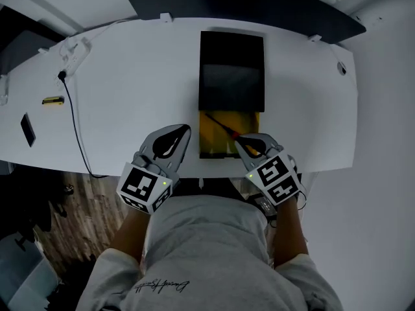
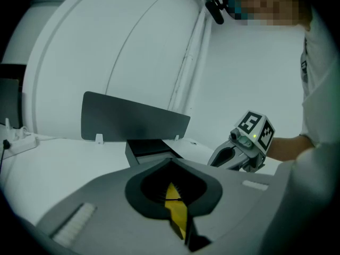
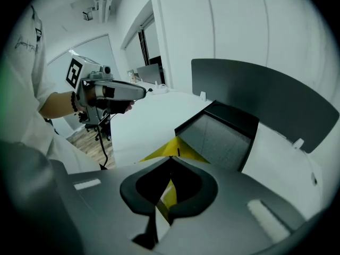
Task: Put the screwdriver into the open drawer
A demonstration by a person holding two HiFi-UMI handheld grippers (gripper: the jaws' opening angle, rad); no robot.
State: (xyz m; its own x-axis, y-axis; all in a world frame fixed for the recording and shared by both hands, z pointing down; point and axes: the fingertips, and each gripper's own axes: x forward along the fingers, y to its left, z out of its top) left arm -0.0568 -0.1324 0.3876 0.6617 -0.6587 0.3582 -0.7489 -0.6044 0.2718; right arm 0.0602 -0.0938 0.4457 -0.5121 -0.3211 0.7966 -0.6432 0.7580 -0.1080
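The screwdriver [image 1: 220,126], a thin dark shaft with a reddish handle end, lies diagonally in the open yellow drawer [image 1: 213,144] of a black cabinet [image 1: 231,70]. Its handle end runs under the tip of my right gripper [image 1: 238,139], which hovers over the drawer's right front corner. In the right gripper view that gripper [image 3: 171,158] has its jaws meeting, with only yellow drawer [image 3: 162,152] showing past them. My left gripper [image 1: 186,129] is at the drawer's left edge, jaws together and empty; through its opening [image 2: 171,161] a yellow strip of drawer [image 2: 178,209] shows.
The white table [image 1: 130,89] carries a black cable [image 1: 74,122], a power strip [image 1: 71,50], a small yellow item [image 1: 52,100] and a small black object [image 1: 28,129] at the left. A dark divider panel [image 1: 246,5] stands behind the cabinet. The table's front edge is right below both grippers.
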